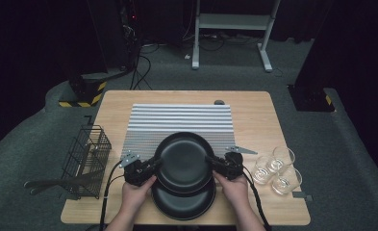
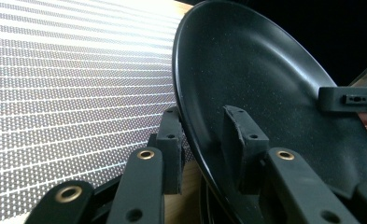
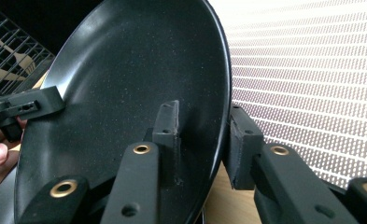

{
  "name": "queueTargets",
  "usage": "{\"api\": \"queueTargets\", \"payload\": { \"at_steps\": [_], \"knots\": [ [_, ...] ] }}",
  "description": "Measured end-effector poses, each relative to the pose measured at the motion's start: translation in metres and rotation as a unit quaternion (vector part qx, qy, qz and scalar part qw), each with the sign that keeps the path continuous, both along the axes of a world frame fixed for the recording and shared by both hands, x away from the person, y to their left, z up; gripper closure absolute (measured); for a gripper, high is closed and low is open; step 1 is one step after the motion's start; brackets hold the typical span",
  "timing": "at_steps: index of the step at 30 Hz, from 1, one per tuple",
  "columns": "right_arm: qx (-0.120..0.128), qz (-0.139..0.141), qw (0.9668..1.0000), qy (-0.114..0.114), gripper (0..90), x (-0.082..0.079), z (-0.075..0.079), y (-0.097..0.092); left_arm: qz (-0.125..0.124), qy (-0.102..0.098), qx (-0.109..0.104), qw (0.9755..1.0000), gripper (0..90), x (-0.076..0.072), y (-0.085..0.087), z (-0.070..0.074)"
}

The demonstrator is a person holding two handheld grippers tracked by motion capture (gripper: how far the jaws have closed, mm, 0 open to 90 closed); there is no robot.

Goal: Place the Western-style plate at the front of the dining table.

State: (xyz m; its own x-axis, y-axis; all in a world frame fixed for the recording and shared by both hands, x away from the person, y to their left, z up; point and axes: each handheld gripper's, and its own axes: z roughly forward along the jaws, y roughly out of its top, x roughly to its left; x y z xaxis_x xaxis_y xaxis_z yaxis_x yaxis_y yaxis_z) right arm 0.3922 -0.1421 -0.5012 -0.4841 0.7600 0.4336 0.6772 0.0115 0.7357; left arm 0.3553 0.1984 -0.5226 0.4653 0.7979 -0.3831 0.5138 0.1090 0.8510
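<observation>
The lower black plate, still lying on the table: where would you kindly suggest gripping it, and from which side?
Grip the lower plate by its raised rim, one jaw above and one beneath, coming in from the near edge. That part lies bare, while the upper plate covers its far half.

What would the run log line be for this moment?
left tongs: on top black plate left rim | right tongs: on its right rim | plate: above second black plate, at striped mat

My round matte black plate (image 1: 184, 156) carries fine pale speckles; the ribbed mat (image 1: 177, 118) runs grey-and-white stripes; the wooden table (image 1: 254, 115) shows light tan.
</observation>
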Motion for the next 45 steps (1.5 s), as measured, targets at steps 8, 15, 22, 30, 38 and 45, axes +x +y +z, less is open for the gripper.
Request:
{"api": "queueTargets", "payload": {
  "at_steps": [8,15,22,30,38,45],
  "knots": [
    [0.014,-0.002,0.9998,0.013,71.8,-0.002,-0.002,-0.002,0.0,0.0,-0.002,1.0,69.8,0.0,0.0,0.0],
    [0.015,-0.008,0.9998,0.008,72.5,-0.003,-0.002,-0.002,0.0,0.03,-0.007,0.9995,54.4,-0.002,0.001,0.001],
    [0.01,-0.012,0.9999,0.002,72.2,-0.005,-0.002,-0.001,-0.039,0.044,0.016,0.9981,40.8,-0.017,-0.003,0.003],
    [0.008,-0.011,0.9999,-0.001,71.9,-0.005,-0.002,-0.001,-0.053,0.051,0.029,0.9969,36.3,-0.015,-0.007,-0.002],
    [0.008,-0.012,0.9999,-0.009,71.7,-0.006,-0.003,-0.001,-0.045,0.023,0.044,0.9977,50.7,-0.019,-0.01,-0.002],
    [0.006,-0.011,0.9998,-0.014,71.3,-0.007,-0.003,-0.001,-0.038,0.008,0.055,0.9977,51.2,-0.022,-0.013,-0.003]
  ]
}}
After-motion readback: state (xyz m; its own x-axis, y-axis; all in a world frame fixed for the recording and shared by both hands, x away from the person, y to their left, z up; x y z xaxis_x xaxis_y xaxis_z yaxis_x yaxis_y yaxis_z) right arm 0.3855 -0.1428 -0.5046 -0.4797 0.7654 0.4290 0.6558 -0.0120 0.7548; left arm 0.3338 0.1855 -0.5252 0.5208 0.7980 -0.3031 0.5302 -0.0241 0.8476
